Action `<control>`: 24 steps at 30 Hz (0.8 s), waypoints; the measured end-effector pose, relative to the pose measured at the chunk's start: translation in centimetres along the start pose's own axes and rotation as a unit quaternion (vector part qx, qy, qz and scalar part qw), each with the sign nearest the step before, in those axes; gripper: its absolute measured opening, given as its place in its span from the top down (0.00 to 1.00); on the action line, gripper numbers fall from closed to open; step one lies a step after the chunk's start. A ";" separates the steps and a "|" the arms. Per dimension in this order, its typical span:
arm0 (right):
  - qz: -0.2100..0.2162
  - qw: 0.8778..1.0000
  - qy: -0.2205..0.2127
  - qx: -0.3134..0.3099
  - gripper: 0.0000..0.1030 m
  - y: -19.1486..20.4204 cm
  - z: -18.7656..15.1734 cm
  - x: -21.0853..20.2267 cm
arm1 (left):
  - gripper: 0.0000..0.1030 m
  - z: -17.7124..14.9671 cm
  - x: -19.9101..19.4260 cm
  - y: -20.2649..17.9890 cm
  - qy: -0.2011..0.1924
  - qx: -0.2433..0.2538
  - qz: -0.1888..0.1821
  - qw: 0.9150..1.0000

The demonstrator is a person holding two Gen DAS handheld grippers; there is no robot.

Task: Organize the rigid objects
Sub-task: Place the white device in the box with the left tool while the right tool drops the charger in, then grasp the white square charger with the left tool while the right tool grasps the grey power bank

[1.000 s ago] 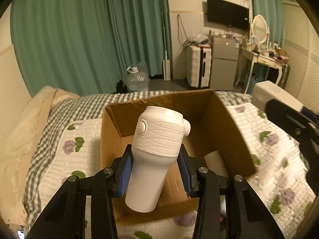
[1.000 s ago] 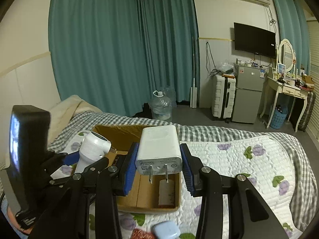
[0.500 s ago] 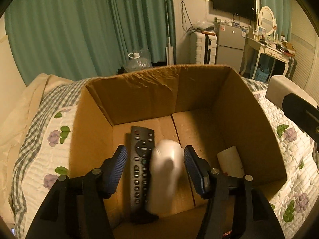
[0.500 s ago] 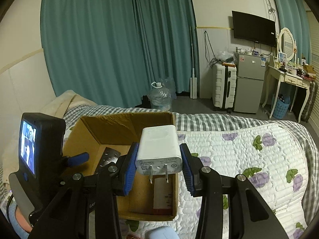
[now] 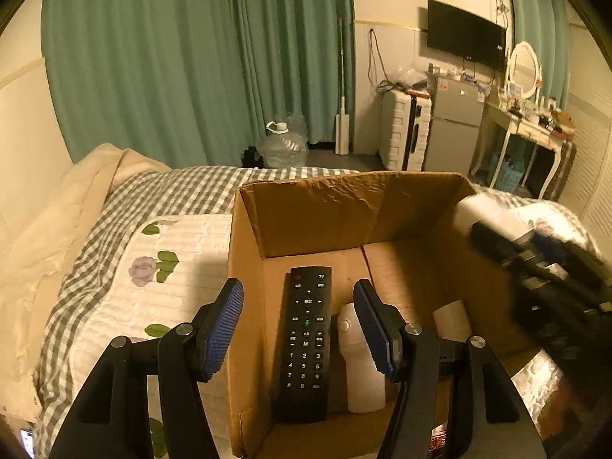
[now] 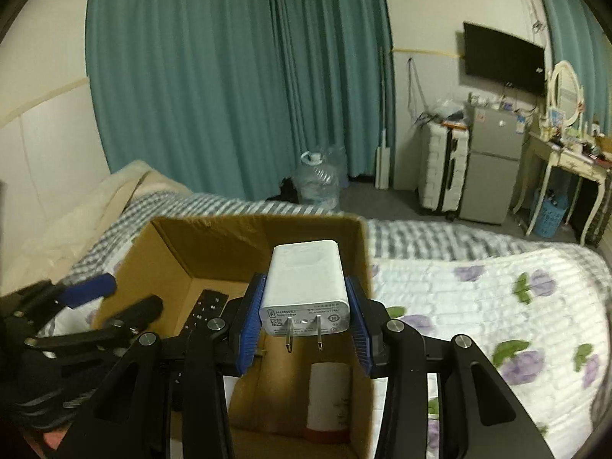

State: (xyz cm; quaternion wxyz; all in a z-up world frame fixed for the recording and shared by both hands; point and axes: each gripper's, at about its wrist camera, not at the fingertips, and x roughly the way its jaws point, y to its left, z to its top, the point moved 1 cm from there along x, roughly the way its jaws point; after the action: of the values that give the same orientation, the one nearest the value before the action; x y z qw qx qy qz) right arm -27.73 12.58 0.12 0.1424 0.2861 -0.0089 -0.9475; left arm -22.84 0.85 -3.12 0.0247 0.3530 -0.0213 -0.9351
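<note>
An open cardboard box point(image 5: 313, 206) sits on the bed. Inside lie a black remote point(image 5: 306, 340), a white bottle-shaped device point(image 5: 359, 375) beside it, and a white cylinder point(image 5: 453, 319). My left gripper point(image 5: 298, 325) is open and empty above the box's near left side. My right gripper point(image 6: 304, 329) is shut on a white plug charger point(image 6: 306, 287), prongs toward the camera, over the box point(image 6: 214, 244). The remote point(image 6: 206, 311) and the cylinder point(image 6: 329, 394) show below it. The right gripper appears blurred in the left wrist view point(image 5: 535, 260).
The bed has a floral white quilt point(image 6: 478, 294) and a checked blanket point(image 5: 168, 191). Beyond the bed stand a water jug point(image 5: 283, 145), a white suitcase point(image 5: 405, 130), a small fridge point(image 5: 455, 126) and a dressing table point(image 5: 535, 126). Teal curtains hang behind.
My left gripper has let go of the white bottle-shaped device, which now lies in the box beside the remote, and has drawn back. My right gripper has carried the charger over the box.
</note>
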 end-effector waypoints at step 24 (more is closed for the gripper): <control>-0.061 0.998 0.012 -0.030 0.26 1.2 -5.0 -17.6 | 0.32 -7.8 -11.7 1.1 -0.008 -0.004 -0.024 1.000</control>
State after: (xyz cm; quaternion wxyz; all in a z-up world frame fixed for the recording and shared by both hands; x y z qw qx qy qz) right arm -10.73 16.59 5.58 0.0926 0.2931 0.0387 -0.9508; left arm -8.86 0.26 -1.15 0.0031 0.3461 -0.0091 -0.9381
